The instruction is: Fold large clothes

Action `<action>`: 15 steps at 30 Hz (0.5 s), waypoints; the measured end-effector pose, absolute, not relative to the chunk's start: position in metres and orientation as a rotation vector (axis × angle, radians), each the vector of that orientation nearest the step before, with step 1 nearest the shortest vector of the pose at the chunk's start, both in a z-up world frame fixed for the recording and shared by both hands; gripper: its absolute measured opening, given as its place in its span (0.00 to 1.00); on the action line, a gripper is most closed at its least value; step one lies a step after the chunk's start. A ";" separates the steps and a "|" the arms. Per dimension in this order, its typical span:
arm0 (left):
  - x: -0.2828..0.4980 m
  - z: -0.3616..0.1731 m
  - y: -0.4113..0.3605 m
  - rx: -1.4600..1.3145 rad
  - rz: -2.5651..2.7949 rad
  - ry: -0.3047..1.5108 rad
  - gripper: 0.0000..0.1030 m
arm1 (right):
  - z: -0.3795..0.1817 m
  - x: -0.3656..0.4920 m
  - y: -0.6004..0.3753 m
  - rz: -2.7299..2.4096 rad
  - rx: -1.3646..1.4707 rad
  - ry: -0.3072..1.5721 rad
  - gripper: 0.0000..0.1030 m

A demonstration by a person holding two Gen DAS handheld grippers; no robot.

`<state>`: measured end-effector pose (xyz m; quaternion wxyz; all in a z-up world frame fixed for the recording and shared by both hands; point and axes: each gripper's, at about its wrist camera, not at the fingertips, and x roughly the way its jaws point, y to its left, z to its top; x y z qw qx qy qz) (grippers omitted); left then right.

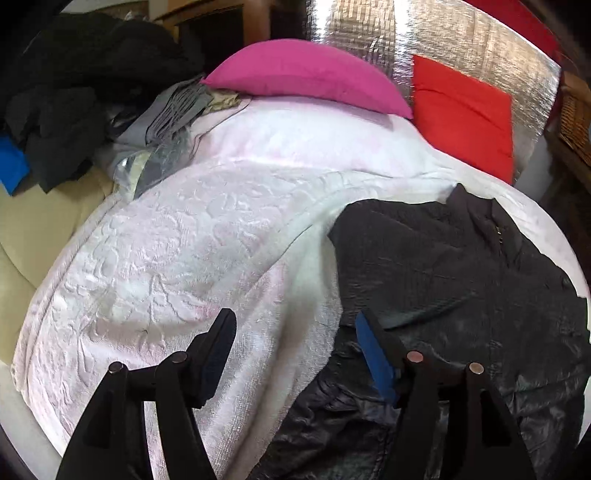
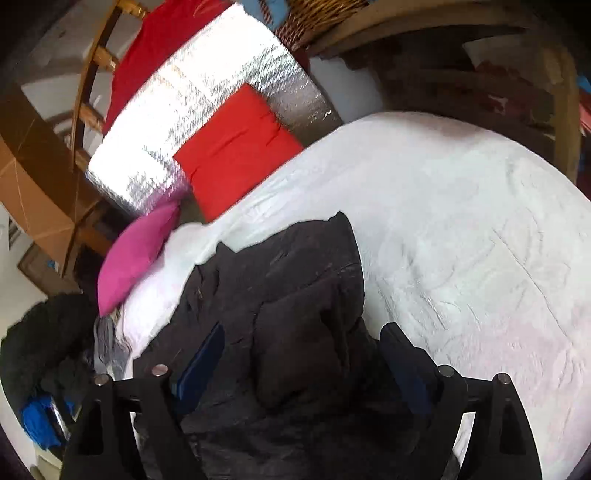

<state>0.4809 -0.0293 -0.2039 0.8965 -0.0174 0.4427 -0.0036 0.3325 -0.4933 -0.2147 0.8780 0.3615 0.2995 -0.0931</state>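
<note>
A black quilted jacket [image 1: 454,273] lies crumpled on the white bedspread [image 1: 184,251], its collar toward the pillows. In the left wrist view my left gripper [image 1: 295,321] hangs open over the bedspread by the jacket's left edge. Its right finger with the blue pad [image 1: 373,354] is over the dark cloth, and nothing is held. In the right wrist view the jacket [image 2: 295,295] fills the lower middle. My right gripper [image 2: 303,332] stands open just above it, with a bulge of the cloth between the fingers but the pads apart from it.
A pink pillow [image 1: 306,77] and a red cushion [image 1: 465,110] lean on a silver foil panel [image 1: 369,33] at the bed's head. A heap of dark and grey clothes [image 1: 74,92] lies at the far left. A wicker basket [image 2: 317,14] and wooden furniture [image 2: 554,92] stand beyond the bed.
</note>
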 end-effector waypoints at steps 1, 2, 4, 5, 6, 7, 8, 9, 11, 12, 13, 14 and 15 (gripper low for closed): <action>0.482 -0.207 -0.029 -0.032 -0.002 0.927 0.66 | -0.221 0.342 -0.494 -0.187 0.739 0.649 0.84; 0.483 -0.211 -0.031 -0.022 0.002 0.938 0.66 | -0.226 0.350 -0.492 -0.184 0.719 0.671 0.82; 0.485 -0.217 -0.037 -0.002 -0.003 0.958 0.66 | -0.233 0.364 -0.489 -0.182 0.678 0.710 0.75; 0.486 -0.223 -0.043 0.010 -0.022 0.979 0.67 | -0.240 0.376 -0.482 -0.175 0.662 0.732 0.69; 0.487 -0.226 -0.047 0.020 -0.039 0.995 0.68 | -0.248 0.384 -0.480 -0.172 0.645 0.762 0.64; 0.488 -0.232 -0.053 0.044 -0.048 1.009 0.68 | -0.257 0.393 -0.476 -0.182 0.616 0.801 0.61; 0.488 -0.235 -0.057 0.076 -0.037 1.007 0.68 | -0.262 0.395 -0.474 -0.187 0.601 0.815 0.54; 0.488 -0.235 -0.061 0.098 -0.030 0.995 0.68 | -0.262 0.396 -0.472 -0.194 0.589 0.814 0.45; 0.487 -0.231 -0.064 0.111 -0.021 0.969 0.67 | -0.251 0.395 -0.469 -0.224 0.549 0.793 0.33; 0.486 -0.229 -0.065 0.110 -0.021 0.957 0.67 | -0.240 0.391 -0.464 -0.242 0.508 0.760 0.28; 0.485 -0.228 -0.067 0.121 -0.017 0.946 0.67 | -0.231 0.389 -0.461 -0.250 0.476 0.734 0.27; 0.484 -0.228 -0.070 0.147 -0.007 0.938 0.67 | -0.223 0.386 -0.455 -0.260 0.445 0.708 0.27; 0.482 -0.228 -0.074 0.177 0.006 0.924 0.67 | -0.221 0.385 -0.453 -0.266 0.431 0.696 0.27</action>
